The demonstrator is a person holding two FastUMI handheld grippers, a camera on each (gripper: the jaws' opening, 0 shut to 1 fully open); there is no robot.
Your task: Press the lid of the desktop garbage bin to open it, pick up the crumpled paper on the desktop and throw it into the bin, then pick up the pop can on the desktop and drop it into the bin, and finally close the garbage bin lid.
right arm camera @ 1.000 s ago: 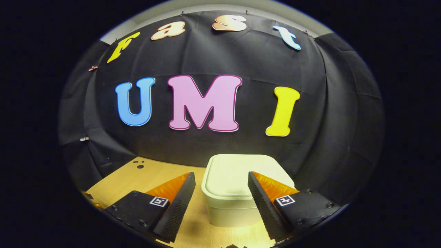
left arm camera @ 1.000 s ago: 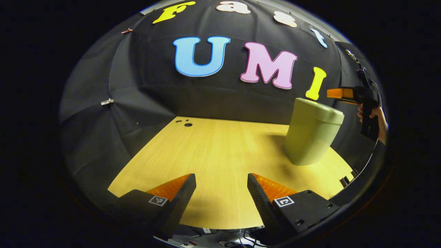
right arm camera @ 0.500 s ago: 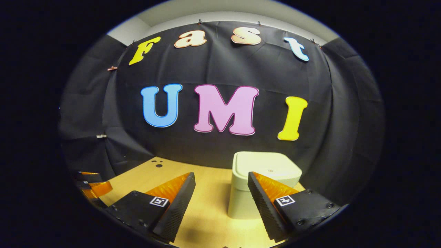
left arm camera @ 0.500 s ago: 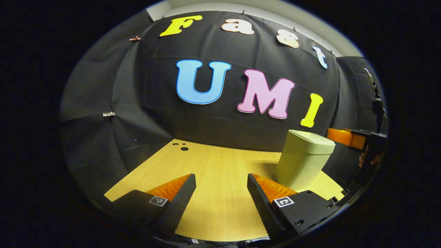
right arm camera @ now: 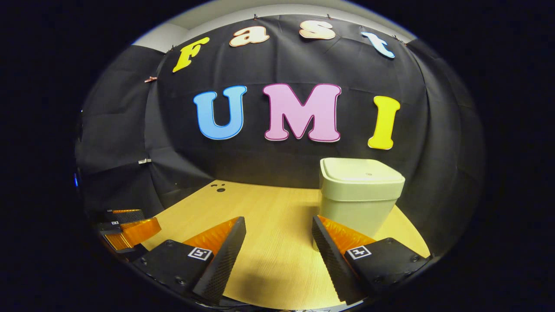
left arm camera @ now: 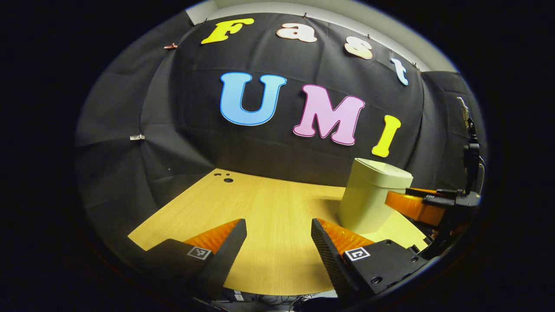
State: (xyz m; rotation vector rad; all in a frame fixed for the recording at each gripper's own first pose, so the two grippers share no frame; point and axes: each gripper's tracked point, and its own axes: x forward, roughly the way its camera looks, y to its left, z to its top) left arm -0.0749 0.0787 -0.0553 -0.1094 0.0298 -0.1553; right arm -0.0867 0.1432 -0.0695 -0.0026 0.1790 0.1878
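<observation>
While both sets of fingers are hanging released and empty, the bin is standing ahead of the right gripper with lid closed, suggesting pulling clear without nudging it.

Each gripper has square markers, screws, ribbed fingers.

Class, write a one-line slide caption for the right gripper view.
Open right gripper faces the closed garbage bin on the wooden desktop.

A light wooden table stands inside a booth draped in black cloth, with small holes near its far corner and a strip of pale wall above the drapes.
</observation>
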